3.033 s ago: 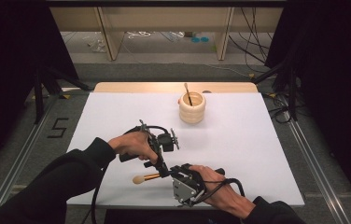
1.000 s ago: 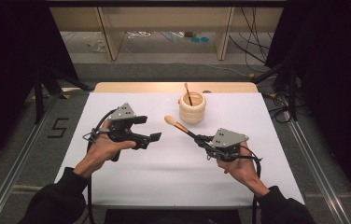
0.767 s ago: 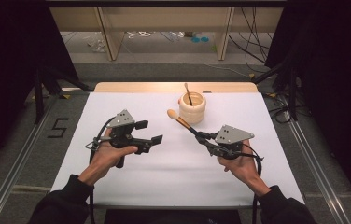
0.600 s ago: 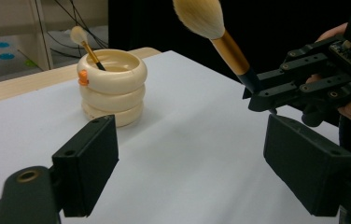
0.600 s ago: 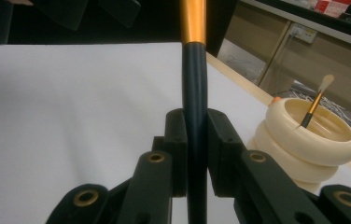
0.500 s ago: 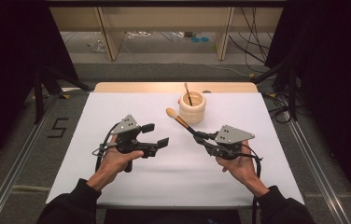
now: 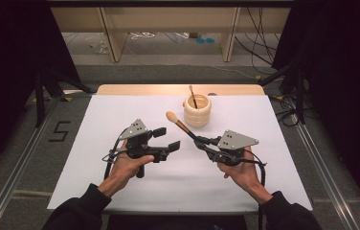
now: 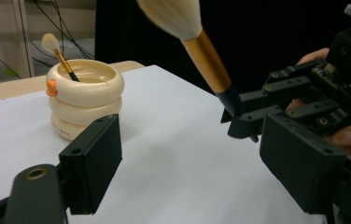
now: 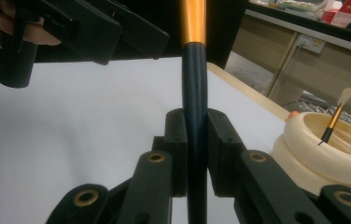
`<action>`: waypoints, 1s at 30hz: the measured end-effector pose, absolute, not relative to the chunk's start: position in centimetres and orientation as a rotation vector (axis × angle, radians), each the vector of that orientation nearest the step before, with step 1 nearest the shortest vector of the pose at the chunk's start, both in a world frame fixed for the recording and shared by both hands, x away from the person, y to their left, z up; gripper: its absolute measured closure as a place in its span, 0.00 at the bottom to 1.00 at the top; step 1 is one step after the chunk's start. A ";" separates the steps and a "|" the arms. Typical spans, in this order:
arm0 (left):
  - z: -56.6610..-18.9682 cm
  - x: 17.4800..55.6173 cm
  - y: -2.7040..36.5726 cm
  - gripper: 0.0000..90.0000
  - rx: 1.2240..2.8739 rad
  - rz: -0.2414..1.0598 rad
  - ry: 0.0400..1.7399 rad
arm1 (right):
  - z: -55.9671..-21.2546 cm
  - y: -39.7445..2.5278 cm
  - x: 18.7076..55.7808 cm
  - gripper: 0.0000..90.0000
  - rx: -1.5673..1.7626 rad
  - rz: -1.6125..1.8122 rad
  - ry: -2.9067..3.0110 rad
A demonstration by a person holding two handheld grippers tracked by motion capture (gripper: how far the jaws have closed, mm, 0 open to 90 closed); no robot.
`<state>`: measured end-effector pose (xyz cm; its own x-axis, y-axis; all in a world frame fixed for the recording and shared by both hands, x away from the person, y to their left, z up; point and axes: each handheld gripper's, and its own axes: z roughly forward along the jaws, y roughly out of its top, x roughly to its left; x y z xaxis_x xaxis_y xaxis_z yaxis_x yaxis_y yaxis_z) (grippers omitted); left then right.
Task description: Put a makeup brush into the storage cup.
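A makeup brush [image 7: 182, 126] with a dark handle, gold ferrule and cream bristles is clamped by its handle in my right gripper [image 7: 201, 142], bristles pointing up and left toward the back. The brush [image 9: 195, 93] runs between the jaws in the right gripper view, and the brush [image 8: 200, 44] crosses the top of the left gripper view. My left gripper [image 7: 166, 139] is open and holds nothing, left of the brush. A cream ribbed holder [image 7: 197, 110] stands behind, with a thin brush [image 7: 193, 96] in it. The holder [image 8: 85, 95] and the holder [image 9: 325, 149] also show from both grippers.
The white mat [image 7: 96, 124] covers the table, with a wooden strip [image 7: 135, 89] along the far edge. Metal rails [image 7: 20, 167] run along both sides. Shelving and cables lie beyond the table.
The brush has been lifted from the near table edge and carried to the right with the right gripper. Over the last second the left gripper has drifted right and nearer, toward the brush.
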<state>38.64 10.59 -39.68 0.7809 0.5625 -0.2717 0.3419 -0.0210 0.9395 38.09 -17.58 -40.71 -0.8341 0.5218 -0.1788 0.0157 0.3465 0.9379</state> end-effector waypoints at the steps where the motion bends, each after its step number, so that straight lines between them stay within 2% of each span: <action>1: -39.7 38.8 10.5 0.23 1.634 0.206 0.712 | -40.7 -17.5 38.1 0.89 0.469 1.506 2.164; 30: -39.0 39.2 9.2 0.35 1.493 0.170 0.725 | -41.4 -15.4 37.9 0.89 0.561 1.718 2.102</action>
